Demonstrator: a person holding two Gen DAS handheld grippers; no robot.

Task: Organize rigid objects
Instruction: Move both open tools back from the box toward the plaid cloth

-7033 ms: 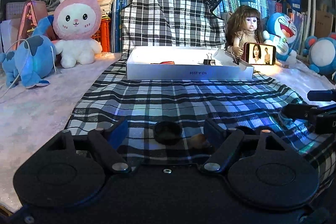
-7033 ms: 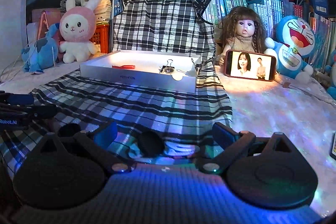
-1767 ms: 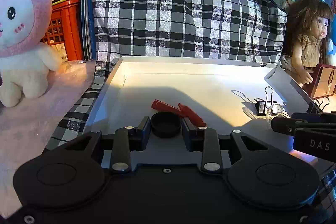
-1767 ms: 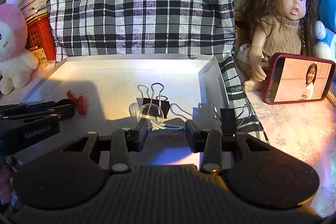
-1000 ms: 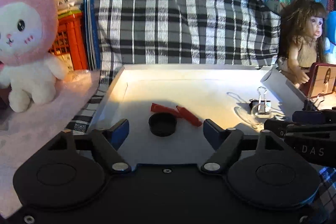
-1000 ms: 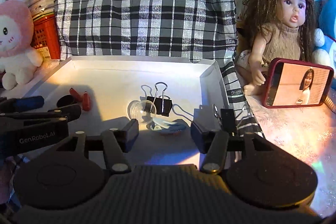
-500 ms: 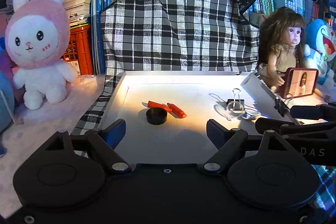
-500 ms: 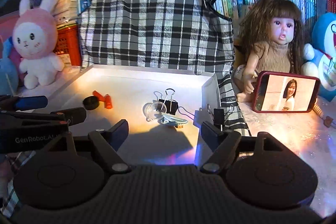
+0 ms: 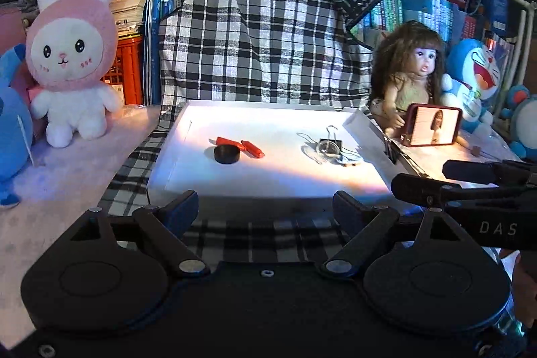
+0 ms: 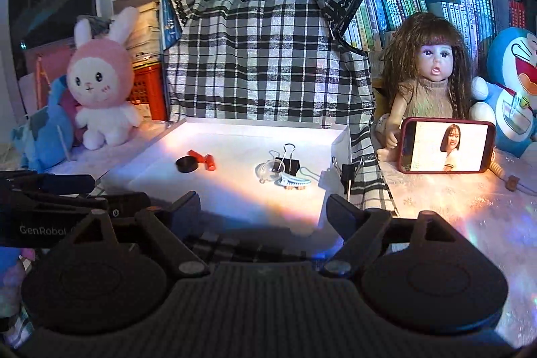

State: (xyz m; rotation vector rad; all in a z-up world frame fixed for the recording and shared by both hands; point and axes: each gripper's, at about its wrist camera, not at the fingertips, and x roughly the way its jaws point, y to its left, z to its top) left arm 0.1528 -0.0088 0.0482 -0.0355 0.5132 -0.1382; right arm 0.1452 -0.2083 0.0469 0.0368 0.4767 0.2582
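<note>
Black cap (image 9: 227, 154) in white tray (image 9: 161, 180), beyond opening, empty left hand-held gripper (image 9: 265, 210).

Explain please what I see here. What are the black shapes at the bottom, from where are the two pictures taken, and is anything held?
There is no robot arm. A person holds one hand tool in each hand, and each tool has two black fingers and its own wide-angle camera that looks forward along them.

One picture comes from the left gripper, the other from the right gripper. The black shapes at the bottom are the tools themselves. Each camera also sees the other tool at the picture's side.

Ahead lies a white tray on a checked cloth. In it are a black cap, a red piece, a binder clip, a clear round piece and a pale hair clip.

Both pairs of fingers are opening, and nothing is between them. Nothing is held.
</note>
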